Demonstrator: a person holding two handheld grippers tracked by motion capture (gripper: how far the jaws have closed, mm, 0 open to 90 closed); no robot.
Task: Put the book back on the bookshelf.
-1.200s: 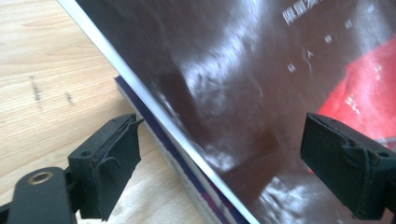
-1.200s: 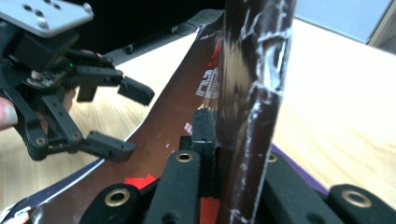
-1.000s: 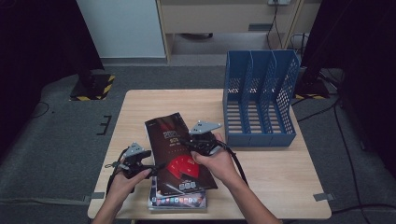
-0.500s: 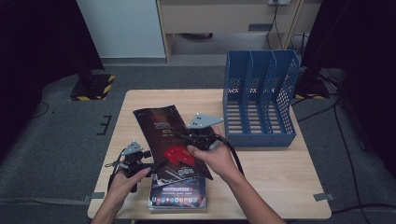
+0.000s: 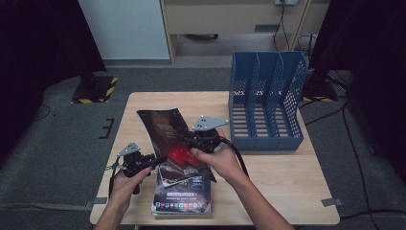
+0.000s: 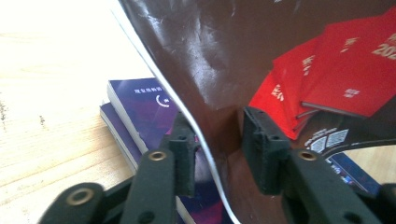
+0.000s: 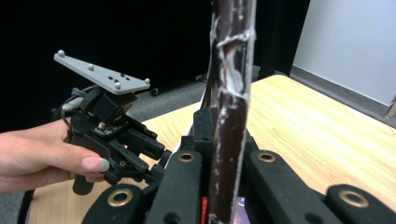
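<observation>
**Second gripper closes in on lifted magazine**

A dark-covered magazine point(image 5: 165, 136) with red books printed on its cover now hangs tilted above the worktop point(image 5: 287, 177), raised off the stack of purple-covered books point(image 5: 182, 196) where it lay flat a second ago. The right gripper point(image 5: 189, 140) has its jaws clamped on the spine edge; in the right gripper view the worn, whitened spine point(image 7: 229, 93) stands upright between the closed jaws. The left gripper point(image 5: 155, 160), held just beside the magazine's lower corner, has just been closing its jaws: in the left gripper view the cover's edge point(image 6: 201, 135) runs between them, the left pad close against the page and the right pad apparently a little way off the cover. The lift looks done, and a two-handed hold seems close, probably ahead of carrying the magazine to the blue file rack point(image 5: 265, 103) standing empty at the worktop's far right.
</observation>
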